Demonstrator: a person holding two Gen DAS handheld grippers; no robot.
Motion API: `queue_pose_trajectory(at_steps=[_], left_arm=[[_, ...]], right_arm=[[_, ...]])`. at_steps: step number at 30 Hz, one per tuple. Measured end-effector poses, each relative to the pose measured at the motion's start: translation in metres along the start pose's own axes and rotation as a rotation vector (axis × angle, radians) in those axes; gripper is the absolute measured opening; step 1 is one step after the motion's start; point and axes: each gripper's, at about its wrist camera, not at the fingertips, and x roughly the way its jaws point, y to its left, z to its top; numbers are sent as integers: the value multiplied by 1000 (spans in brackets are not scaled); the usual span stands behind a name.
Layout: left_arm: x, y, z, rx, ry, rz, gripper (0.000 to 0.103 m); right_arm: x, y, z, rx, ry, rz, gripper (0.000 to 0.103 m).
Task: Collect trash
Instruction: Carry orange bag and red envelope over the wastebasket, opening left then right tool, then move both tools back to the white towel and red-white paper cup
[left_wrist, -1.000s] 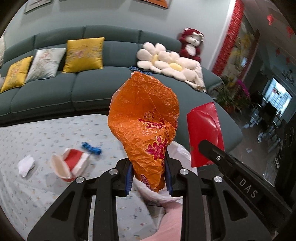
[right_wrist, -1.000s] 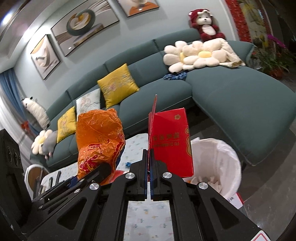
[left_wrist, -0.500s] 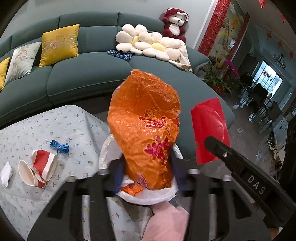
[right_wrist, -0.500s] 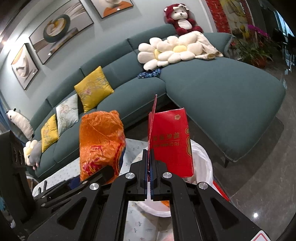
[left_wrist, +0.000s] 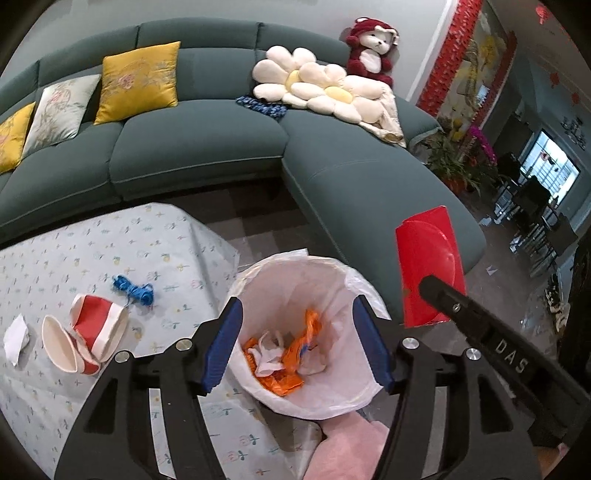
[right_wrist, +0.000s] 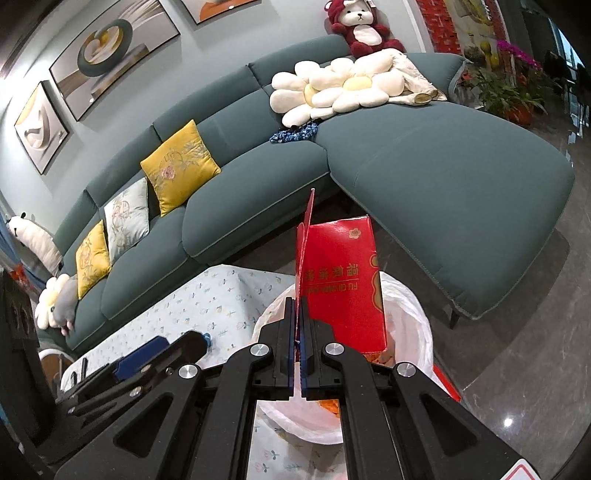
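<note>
Red packet (right_wrist: 341, 284) pinched by right gripper (right_wrist: 297, 332), left gripper (left_wrist: 295, 343) jaws just opening, empty.

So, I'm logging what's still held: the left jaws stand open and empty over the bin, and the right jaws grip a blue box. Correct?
Not quite. The box is red, not blue, as the right wrist view shows. The rest holds: the left gripper stands open and empty over the bin, and the right gripper grips the box.

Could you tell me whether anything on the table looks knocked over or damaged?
Yes. Two red-and-white paper cups lie tipped on their sides near the table's left edge, one squashed out of round. A crumpled white tissue sits just left of them and a tangle of blue string just beyond. Nothing looks spilled.
</note>
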Motion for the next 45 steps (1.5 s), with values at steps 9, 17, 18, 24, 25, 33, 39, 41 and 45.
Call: queue_pose_trajectory(at_steps=[9, 17, 18, 24, 25, 33, 39, 41, 45], left_arm=[[-11, 37, -11, -73, -7, 58, 65], [-28, 61, -16, -123, -22, 75, 65], [-29, 63, -16, -124, -24, 77, 65], [-44, 78, -21, -151, -46, 95, 66], [-47, 83, -23, -161, -51, 100, 69], [-68, 112, -32, -211, -81, 135, 71], [-85, 138, -42, -246, -96, 158, 71], [-90, 148, -46, -266, -100, 168, 71], [-100, 171, -55, -317, -107, 186, 71]], right_arm=[[5, 22, -1, -40, -14, -37, 50], [4, 44, -10, -63, 5, -28, 56], [3, 47, -11, -68, 6, -26, 56], [0, 70, -22, -111, 17, -13, 56], [0, 72, -23, -116, 20, -10, 56], [-1, 101, -37, -166, 41, 7, 56], [1, 126, -50, -210, 59, 24, 56], [3, 136, -55, -227, 68, 33, 56], [5, 154, -67, -256, 83, 45, 56]])
